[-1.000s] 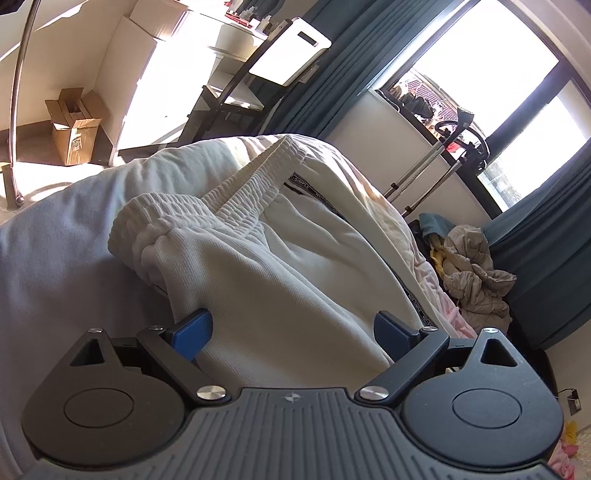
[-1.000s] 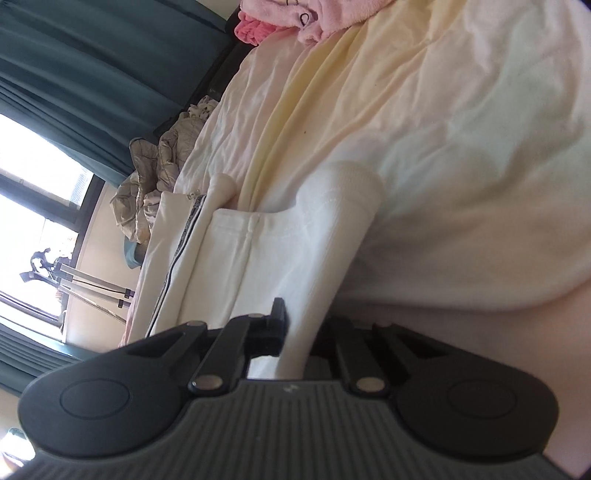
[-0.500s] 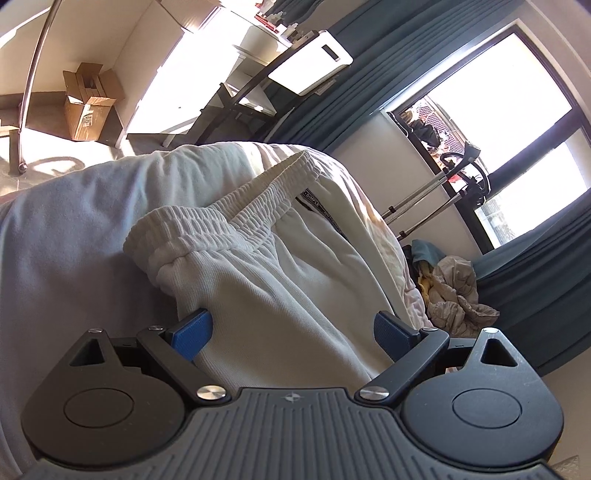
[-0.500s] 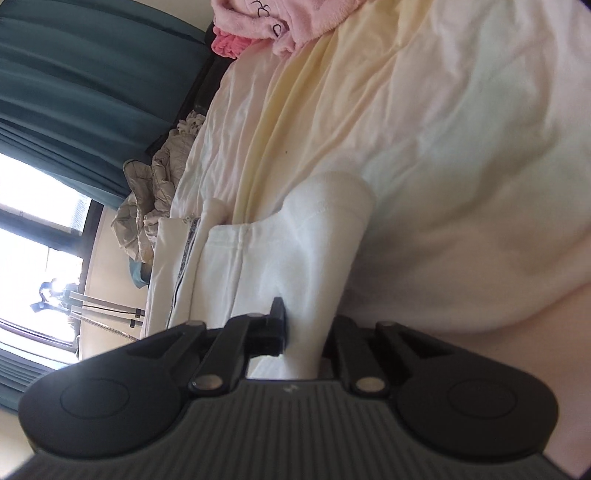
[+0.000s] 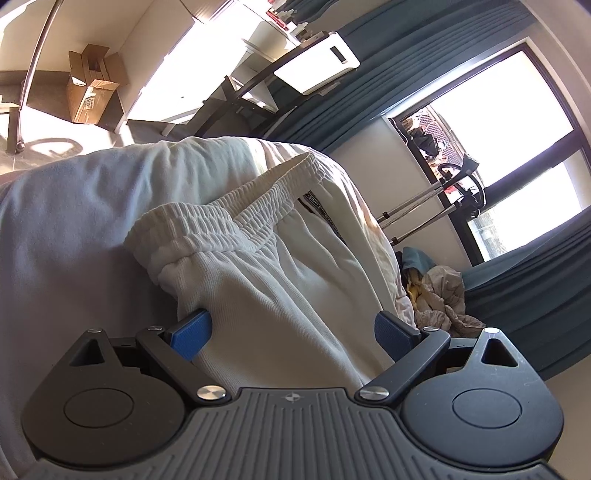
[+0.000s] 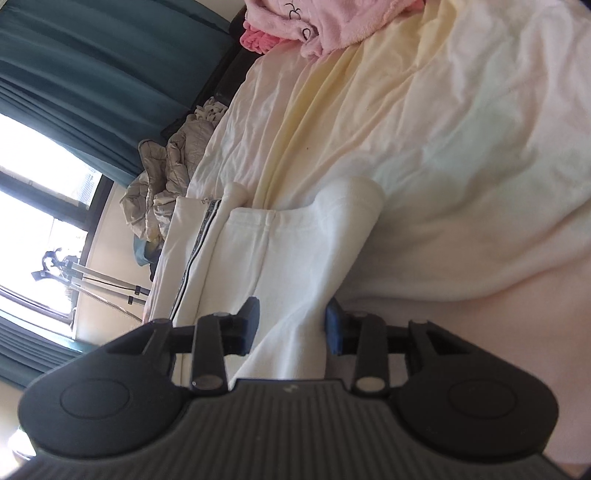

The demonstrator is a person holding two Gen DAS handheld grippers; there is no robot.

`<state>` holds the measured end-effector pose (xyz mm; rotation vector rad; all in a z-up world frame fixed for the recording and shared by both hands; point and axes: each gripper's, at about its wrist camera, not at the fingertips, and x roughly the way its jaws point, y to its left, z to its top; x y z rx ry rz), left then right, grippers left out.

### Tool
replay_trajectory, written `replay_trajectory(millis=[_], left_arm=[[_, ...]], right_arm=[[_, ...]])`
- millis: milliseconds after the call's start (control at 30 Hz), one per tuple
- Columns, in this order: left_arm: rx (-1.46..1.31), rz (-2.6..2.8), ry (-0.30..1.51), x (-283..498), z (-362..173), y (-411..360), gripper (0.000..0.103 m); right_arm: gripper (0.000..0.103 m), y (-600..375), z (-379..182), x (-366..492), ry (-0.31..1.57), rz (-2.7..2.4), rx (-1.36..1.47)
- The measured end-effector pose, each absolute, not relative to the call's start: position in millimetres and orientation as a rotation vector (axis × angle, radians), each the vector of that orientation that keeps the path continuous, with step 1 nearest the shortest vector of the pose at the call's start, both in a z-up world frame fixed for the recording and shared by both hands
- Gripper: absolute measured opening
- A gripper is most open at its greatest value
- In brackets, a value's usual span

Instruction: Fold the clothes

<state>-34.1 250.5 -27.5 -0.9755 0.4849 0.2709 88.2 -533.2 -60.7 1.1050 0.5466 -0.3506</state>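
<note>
Both tools tilt down over the bed [image 6: 461,147]. The left tool [image 5: 291,334] stands spread wide across the white pants [image 5: 280,295]. The right tool [image 6: 290,321] is opening, a pant fold between its pads; bare sheet lies beyond.

Only partly legible text: black stripe [image 5: 320,212] on the white trousers [image 5: 280,295] carries small white lettering, reads "SIMPLE" near the waistband, the rest is too small to make out. Cardboard box [image 5: 90,94] by the wall has a printed label, unreadable. Pink garment [image 6: 332,22] on the bed shows black marks, cannot tell if they are letters.
</note>
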Motion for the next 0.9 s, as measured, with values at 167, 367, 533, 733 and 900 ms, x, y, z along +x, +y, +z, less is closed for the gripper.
replay_trajectory(millis=[167,367,533,733,900], left_arm=[[-0.988,0.271,0.489,-35,-30,252,0.096],[-1.021,0.264,0.472,-39,-32,255,0.096],[-1.003,0.253,0.444,-45,-24,249,0.099],[-1.228,0.343,0.532,-57,-46,257,0.099],[-1.388,0.455,0.642,-54,-70,264,0.099]], right_arm=[[0.038,-529,-74,106,0.613,-0.402,0.978],[0.003,-534,-72,100,0.505,-0.441,1.037],[0.003,-522,-27,96,0.300,-0.399,0.940],[0.003,-538,-40,91,0.269,-0.510,0.956],[0.003,-544,-66,96,0.364,-0.568,1.025]])
